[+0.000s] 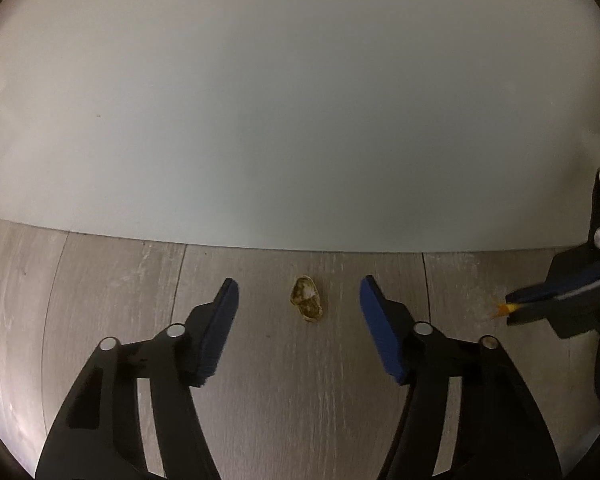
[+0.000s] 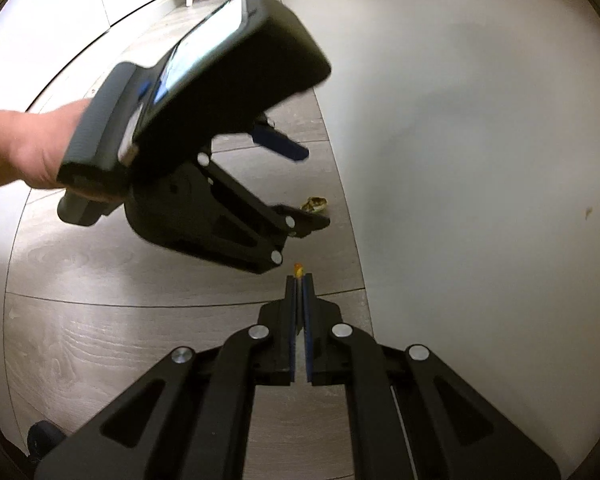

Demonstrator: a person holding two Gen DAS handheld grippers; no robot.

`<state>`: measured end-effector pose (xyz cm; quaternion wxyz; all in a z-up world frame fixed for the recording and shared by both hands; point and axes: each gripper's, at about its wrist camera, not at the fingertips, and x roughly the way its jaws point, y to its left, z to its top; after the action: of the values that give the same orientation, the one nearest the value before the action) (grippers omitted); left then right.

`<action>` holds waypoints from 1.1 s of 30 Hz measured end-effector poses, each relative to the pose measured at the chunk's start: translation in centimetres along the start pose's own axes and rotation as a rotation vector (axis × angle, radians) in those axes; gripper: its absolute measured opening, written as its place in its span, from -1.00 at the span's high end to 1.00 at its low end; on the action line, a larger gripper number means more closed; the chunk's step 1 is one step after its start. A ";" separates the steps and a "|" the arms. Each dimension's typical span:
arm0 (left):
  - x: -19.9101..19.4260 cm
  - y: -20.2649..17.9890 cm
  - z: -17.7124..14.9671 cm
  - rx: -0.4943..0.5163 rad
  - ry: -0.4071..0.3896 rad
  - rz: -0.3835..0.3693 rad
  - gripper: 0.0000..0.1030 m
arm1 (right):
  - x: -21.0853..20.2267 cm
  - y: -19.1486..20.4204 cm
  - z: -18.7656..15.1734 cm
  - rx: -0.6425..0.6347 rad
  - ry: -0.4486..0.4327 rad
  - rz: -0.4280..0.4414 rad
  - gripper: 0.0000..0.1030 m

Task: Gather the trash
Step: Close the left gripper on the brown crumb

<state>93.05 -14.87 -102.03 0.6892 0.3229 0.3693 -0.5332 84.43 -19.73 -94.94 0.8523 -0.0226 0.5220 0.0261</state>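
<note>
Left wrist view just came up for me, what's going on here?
A person is picking trash off a wood-look floor beside a white wall, holding a gripper in each hand. The left gripper is open, its fingers on either side of a small yellowish crumpled scrap lying on the floor, not touching it. The right gripper is shut on a tiny orange bit pinched at its fingertips, beside the left one.

Both wrist views face down, sharing floor by wall

R tool pinching orange scrap; wrapper near wall.
</note>
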 end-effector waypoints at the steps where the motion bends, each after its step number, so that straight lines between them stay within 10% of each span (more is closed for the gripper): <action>1: 0.1 -0.1 -0.1 0.005 0.000 0.003 -0.09 | -0.1 0.0 0.0 0.006 -0.002 0.000 0.90; 33: 2.9 1.7 -1.0 -0.058 -0.007 -0.028 0.69 | 1.5 0.5 0.4 -0.016 -0.012 0.042 0.90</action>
<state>95.04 -15.10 -104.90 0.6920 0.2958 0.3869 -0.5328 85.44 -19.21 -96.12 0.8545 -0.0184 0.5169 0.0483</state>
